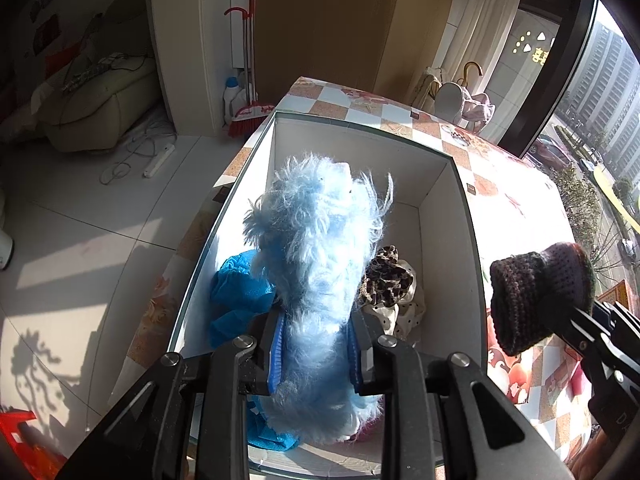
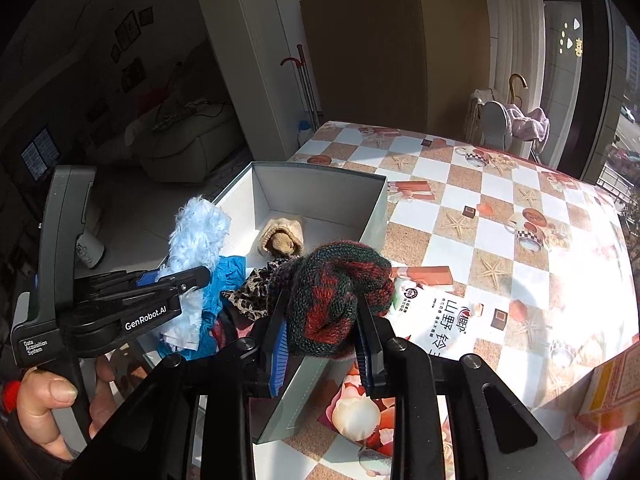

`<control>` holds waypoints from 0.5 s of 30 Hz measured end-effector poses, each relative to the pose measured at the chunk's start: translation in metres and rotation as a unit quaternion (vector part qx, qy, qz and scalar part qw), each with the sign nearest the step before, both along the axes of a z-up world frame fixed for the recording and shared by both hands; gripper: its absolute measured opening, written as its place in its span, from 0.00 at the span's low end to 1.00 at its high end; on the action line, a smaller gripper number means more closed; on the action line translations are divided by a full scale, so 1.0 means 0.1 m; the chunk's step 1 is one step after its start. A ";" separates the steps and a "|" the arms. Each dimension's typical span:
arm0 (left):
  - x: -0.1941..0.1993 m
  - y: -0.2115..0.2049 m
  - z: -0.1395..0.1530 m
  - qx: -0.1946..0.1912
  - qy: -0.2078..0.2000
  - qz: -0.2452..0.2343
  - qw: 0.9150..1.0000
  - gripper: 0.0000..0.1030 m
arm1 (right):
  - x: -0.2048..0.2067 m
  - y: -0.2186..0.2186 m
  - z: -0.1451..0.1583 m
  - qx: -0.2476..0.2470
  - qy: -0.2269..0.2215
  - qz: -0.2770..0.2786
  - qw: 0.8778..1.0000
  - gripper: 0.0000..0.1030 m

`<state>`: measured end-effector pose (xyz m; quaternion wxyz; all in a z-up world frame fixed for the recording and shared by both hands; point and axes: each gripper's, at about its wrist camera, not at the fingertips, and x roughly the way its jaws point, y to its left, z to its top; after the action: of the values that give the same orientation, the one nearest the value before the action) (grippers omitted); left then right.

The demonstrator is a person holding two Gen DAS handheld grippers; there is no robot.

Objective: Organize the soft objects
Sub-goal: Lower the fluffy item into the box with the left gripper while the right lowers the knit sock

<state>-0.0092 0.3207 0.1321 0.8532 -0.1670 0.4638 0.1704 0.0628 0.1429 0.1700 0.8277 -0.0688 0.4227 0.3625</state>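
Fluffy pale-blue plush (image 1: pixel 316 264) is clamped by left gripper (image 1: pixel 316 356) over white rectangular box (image 1: pixel 460 216); knitted red-green bundle (image 2: pixel 340 300) is pinched by right gripper (image 2: pixel 324 352).

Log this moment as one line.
left gripper: shut on fluffy blue toy, over box | right gripper: shut on knit hat, at box edge | box: partly filled

Left wrist view looks steeply down, close over the white box (image 1: pixel 460 216) – floor on its left. Right wrist view sits beside the box (image 2: pixel 376 216), facing across the checkered table (image 2: pixel 500 200). Shared – box, table, cardboard panel (image 1: pixel 340 20) behind.
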 end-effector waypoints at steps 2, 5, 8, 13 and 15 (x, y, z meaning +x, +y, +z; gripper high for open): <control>-0.01 0.00 -0.02 0.000 0.003 -0.001 1.000 0.26 | -0.01 0.06 -0.01 -0.002 -0.002 0.008 1.000 0.29; -0.04 0.03 -0.04 -0.005 0.004 0.000 1.000 0.26 | -0.06 0.17 -0.04 -0.007 -0.003 0.023 1.000 0.29; -0.04 0.06 -0.03 -0.006 0.004 0.002 1.000 0.26 | -0.10 0.26 -0.06 -0.013 -0.006 0.036 0.999 0.29; -0.06 0.06 -0.03 0.006 0.005 0.000 1.000 0.26 | -0.11 0.31 -0.09 -0.017 -0.008 0.042 0.999 0.29; -0.04 0.05 -0.06 0.006 0.009 -0.002 1.000 0.26 | -0.10 0.33 -0.12 -0.022 -0.005 0.044 0.999 0.29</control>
<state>-0.0132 0.3258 0.1258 0.8503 -0.1597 0.4707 0.1732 0.0525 0.1761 0.1581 0.8113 -0.1074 0.4234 0.3887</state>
